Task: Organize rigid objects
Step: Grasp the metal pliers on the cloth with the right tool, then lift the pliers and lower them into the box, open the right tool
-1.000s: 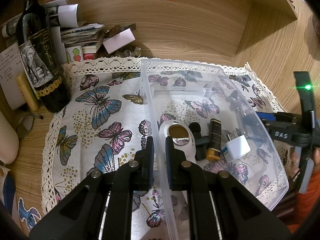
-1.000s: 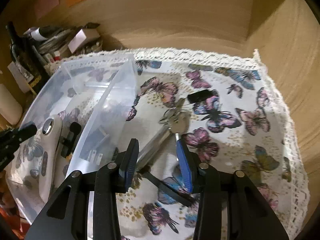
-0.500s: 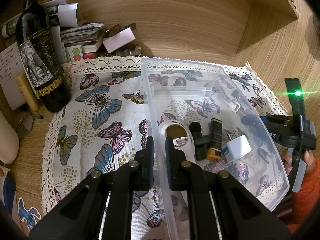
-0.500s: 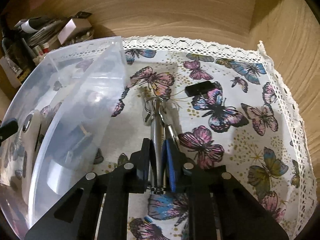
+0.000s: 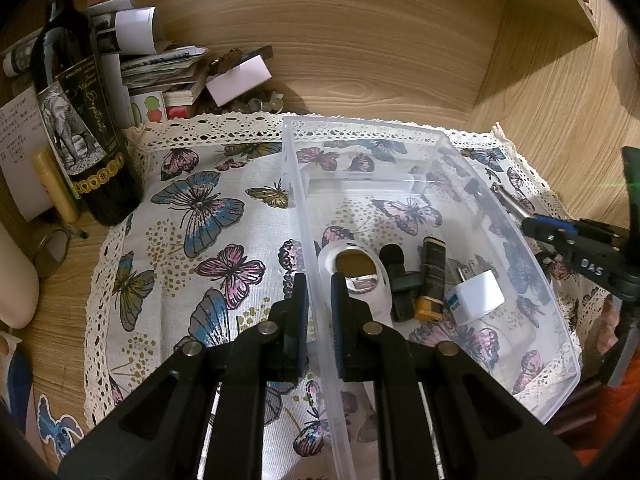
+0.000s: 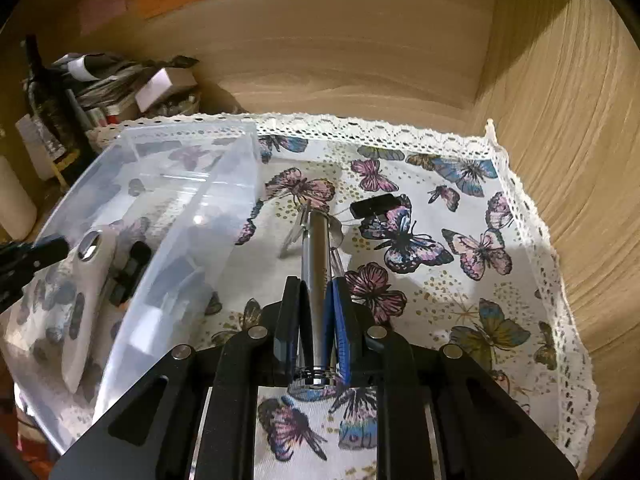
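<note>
Butterfly cloth (image 6: 472, 248) covers your desk; your right claw (image 6: 316, 312) is clamped on a metal tube (image 6: 316, 248), your left claw (image 5: 318, 300) on the box wall (image 5: 316, 240) beside it.

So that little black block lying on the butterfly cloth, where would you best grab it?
Probably across its short width, coming down from above. The black block lies flat and long on the cloth, with bare cloth along its two long sides, so fingers could drop either side. The right tool is busy for now, shut on the metal cylinder.
</note>
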`<state>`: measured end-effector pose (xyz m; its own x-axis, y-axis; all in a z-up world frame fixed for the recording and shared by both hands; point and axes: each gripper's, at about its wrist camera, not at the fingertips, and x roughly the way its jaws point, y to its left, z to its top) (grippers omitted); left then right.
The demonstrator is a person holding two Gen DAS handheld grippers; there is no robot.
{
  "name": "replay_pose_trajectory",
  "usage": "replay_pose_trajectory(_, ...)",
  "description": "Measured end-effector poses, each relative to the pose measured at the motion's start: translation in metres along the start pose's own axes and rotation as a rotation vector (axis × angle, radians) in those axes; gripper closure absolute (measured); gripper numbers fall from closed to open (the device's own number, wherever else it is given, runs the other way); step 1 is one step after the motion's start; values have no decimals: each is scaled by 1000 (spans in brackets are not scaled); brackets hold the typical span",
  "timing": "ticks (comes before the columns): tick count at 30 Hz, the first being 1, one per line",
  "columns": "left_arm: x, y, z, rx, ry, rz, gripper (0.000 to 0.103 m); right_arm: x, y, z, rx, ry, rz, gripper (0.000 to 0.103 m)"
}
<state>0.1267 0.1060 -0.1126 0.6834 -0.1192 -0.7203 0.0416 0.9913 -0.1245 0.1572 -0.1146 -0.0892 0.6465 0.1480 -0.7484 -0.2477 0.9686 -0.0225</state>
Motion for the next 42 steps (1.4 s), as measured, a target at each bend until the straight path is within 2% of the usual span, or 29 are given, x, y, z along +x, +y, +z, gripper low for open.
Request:
replay_pose_trajectory(13, 1, 2, -1, -2, -1, -3, 92, -39, 16, 17, -46, -109, 4, 89)
replay_pose_trajectory(27, 0, 3, -1, -3, -1, -8, 92, -57, 84, 43, -180, -200, 154, 89)
replay_pose_trajectory(30, 0, 3, -1, -3, -1, -8, 92, -50, 98, 42, -215, -180, 174, 89)
replay_pose_trajectory(35, 0, 2, -1, -4, -3, -12, 92, -24, 113, 34, -237, -96, 190, 89)
replay_pose_trajectory(42, -1, 2, -2, -2, -4, -11, 92, 2, 114, 22, -255, 25, 197, 89)
